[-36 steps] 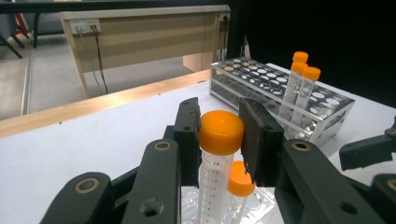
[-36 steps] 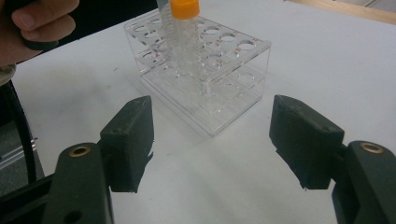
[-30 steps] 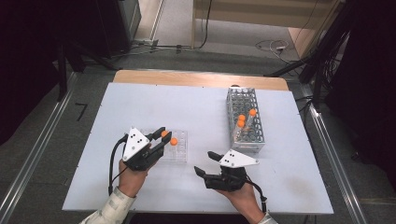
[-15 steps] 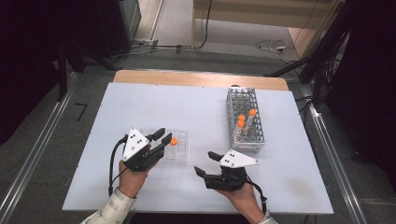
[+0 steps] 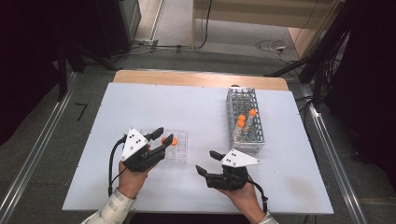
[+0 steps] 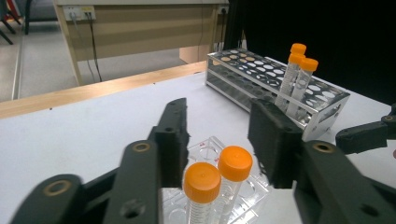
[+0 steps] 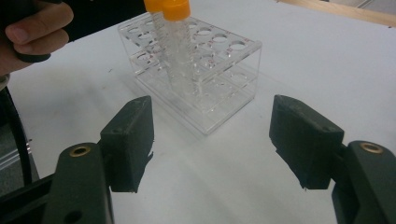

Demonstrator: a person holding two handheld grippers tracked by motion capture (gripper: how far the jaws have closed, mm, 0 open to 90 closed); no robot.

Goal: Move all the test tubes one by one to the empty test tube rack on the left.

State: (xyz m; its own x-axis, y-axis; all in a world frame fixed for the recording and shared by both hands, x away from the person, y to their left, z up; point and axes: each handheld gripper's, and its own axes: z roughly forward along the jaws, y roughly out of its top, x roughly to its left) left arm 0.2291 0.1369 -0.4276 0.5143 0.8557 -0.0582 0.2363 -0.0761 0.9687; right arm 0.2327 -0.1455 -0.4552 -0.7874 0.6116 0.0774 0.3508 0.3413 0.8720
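The white table [image 5: 140,102] carries everything, and I place the rest by the clear rack [image 5: 180,151] that sits on it toward my near-left. Well to the right of the clear rack and farther from me stands the metal rack [image 5: 245,122], long and grey, with three orange-capped tubes [image 6: 295,79] upright in it, grouped toward its near half. The clear rack itself holds two capped tubes [image 6: 219,186], upright and side by side, in holes on its left side.

My left gripper [image 5: 161,138] sits at the left edge of the clear rack, raised over it, jaws spread apart with nothing pinched; in the left gripper view the two orange caps show between the jaws and a little below the pads, and neither pad touches a tube. My left hand [image 5: 130,179] grips its handle just nearer me than the rack.

My right gripper [image 5: 208,162] lies to the right of the clear rack and nearer me, pointed leftward toward it, jaws wide and empty. In the right gripper view the rack stands beyond the jaws, clear of both pads, with bare table between
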